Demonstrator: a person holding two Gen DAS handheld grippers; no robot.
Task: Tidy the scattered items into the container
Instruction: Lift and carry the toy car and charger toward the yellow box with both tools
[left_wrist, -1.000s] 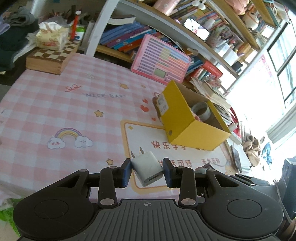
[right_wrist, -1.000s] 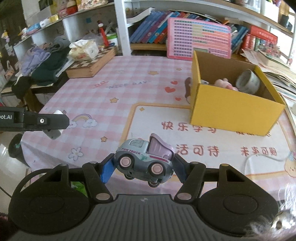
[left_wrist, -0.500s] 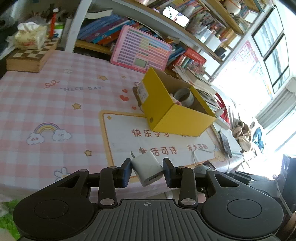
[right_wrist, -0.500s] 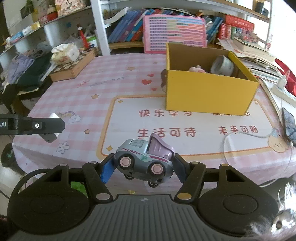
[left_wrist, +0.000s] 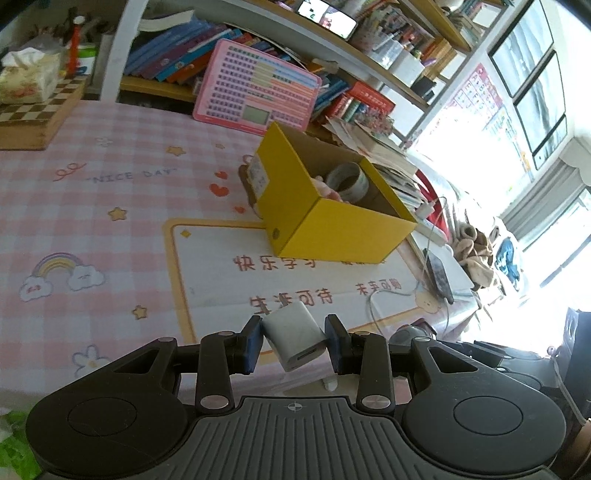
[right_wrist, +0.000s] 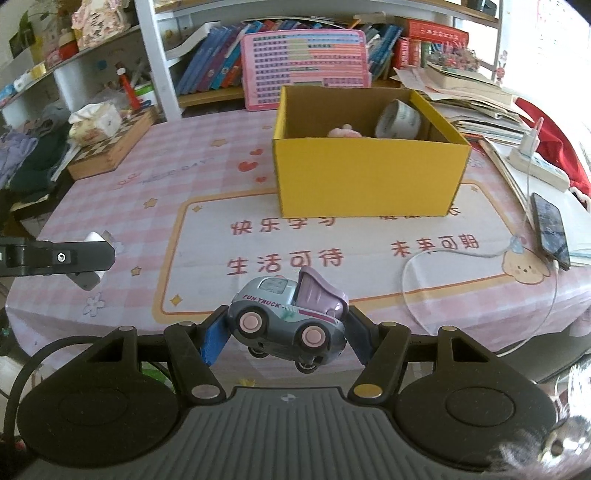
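My left gripper (left_wrist: 293, 341) is shut on a white USB charger plug (left_wrist: 293, 334), held above the near edge of the table. My right gripper (right_wrist: 286, 328) is shut on a grey and purple toy truck (right_wrist: 288, 317), also above the near table edge. The yellow cardboard box (left_wrist: 332, 229) (right_wrist: 369, 177) stands open-topped further back on the table, with a roll of tape (right_wrist: 399, 118) and a pink item (right_wrist: 343, 132) inside. In the right wrist view the left gripper (right_wrist: 88, 258) shows at the left edge with the charger plug (right_wrist: 86, 280) in it.
The pink checked tablecloth (right_wrist: 129, 192) covers the table. A phone (right_wrist: 550, 229) with a white cable (right_wrist: 424, 258) lies at the right edge beside a power strip (right_wrist: 535, 166). A chessboard box (right_wrist: 110, 144) with tissues, a pink tablet toy (right_wrist: 306, 66) and bookshelves stand behind.
Both grippers have shifted sideways and rolled a little while keeping their grips; the yellow box now sits more centred in both views. The charger and truck are unchanged in the jaws.
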